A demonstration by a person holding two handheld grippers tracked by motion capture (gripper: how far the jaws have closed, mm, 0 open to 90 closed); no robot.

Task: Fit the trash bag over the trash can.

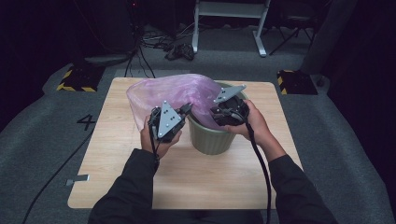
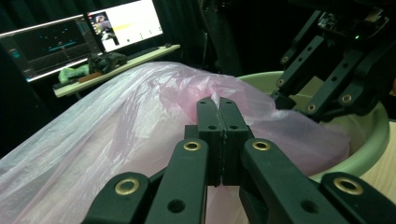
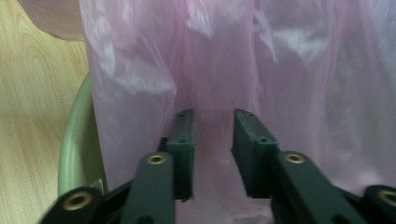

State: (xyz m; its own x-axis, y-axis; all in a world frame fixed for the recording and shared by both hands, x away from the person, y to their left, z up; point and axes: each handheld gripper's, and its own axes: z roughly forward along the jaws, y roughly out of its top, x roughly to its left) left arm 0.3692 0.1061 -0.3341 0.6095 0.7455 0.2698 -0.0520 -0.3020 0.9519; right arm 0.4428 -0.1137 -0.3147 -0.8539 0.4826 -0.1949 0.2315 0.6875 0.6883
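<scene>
Lining a bin, by the look of it: fitting the pink plastic bag (image 1: 170, 95) into the pale green waste bin (image 1: 211, 137) standing near the middle of the wooden table (image 1: 116, 154)

Left gripper (image 1: 186, 109) clamped on the film: in the left gripper view, jaws pressed together with a pinch of the bag (image 2: 140, 107) rising between their tips, just beside the bin's near-left rim (image 2: 373, 154). Right gripper (image 1: 223, 113) dipped into the bin's mouth; in the right gripper view, jaws standing apart with a clear gap between them, pink film (image 3: 280, 70) hanging like a curtain just ahead, not yet gripped, and a strip of green rim (image 3: 74, 144) to the left

Judged step: early to middle, bag only partly inside. Most of it lying billowed on the table behind and to the left of the bin, one end draped over the rim into the opening

Long axis of the bag running roughly from the table's far-left toward the bin, the end held by the grippers pointing right and down into it, the loose bulk trailing away left. Which end is the open mouth: cannot tell

Next move, as a judgement: closing the right jaws on the film inside, then pushing it down while the left holds the edge at the rim; thin film likely to slip or bunch, so a firm pinch and a slow feed called for
</scene>
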